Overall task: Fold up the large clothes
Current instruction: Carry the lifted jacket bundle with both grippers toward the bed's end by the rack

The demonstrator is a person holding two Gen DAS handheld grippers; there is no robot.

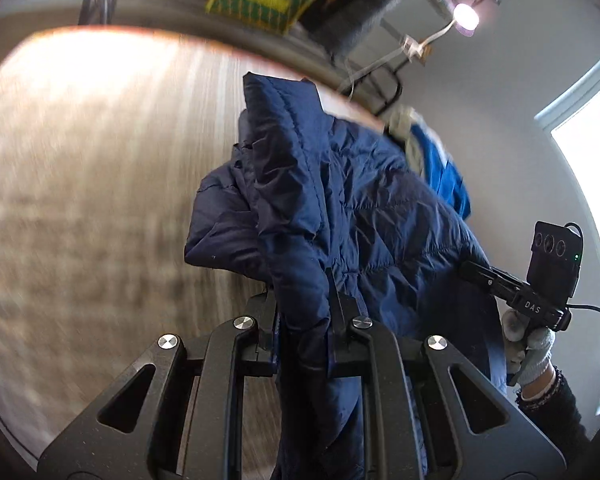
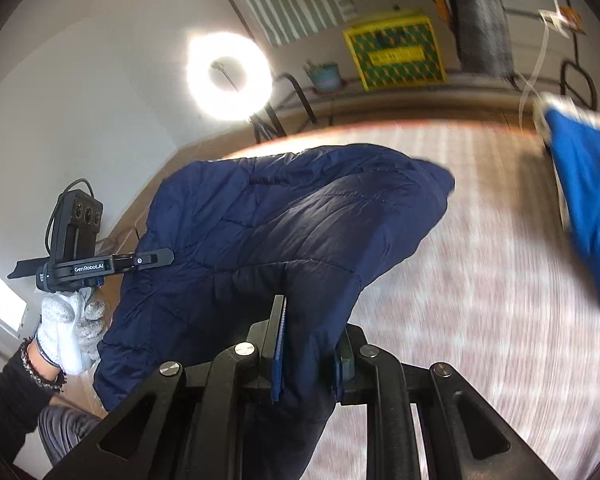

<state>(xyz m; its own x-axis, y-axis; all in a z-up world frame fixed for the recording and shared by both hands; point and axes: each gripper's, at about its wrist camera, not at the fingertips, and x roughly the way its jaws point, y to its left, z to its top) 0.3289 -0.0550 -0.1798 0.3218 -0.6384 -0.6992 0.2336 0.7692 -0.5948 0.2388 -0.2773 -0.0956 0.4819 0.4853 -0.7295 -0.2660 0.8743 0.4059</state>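
A navy quilted jacket (image 1: 340, 208) hangs in the air above the wooden table (image 1: 100, 180), stretched between both grippers. My left gripper (image 1: 304, 312) is shut on a fold of the jacket. My right gripper (image 2: 312, 336) is shut on another part of the jacket (image 2: 268, 220). The right gripper also shows in the left wrist view (image 1: 472, 270) at the jacket's far edge. The left gripper shows in the right wrist view (image 2: 168, 256), against the jacket's left edge. Both views are motion-blurred.
A bright blue garment (image 2: 588, 200) lies at the table's far right corner, also seen in the left wrist view (image 1: 444, 168). A ring light (image 2: 228, 76) stands beyond the table. A yellow-green crate (image 2: 396, 52) sits on the floor. A window (image 1: 596, 184) is at the right.
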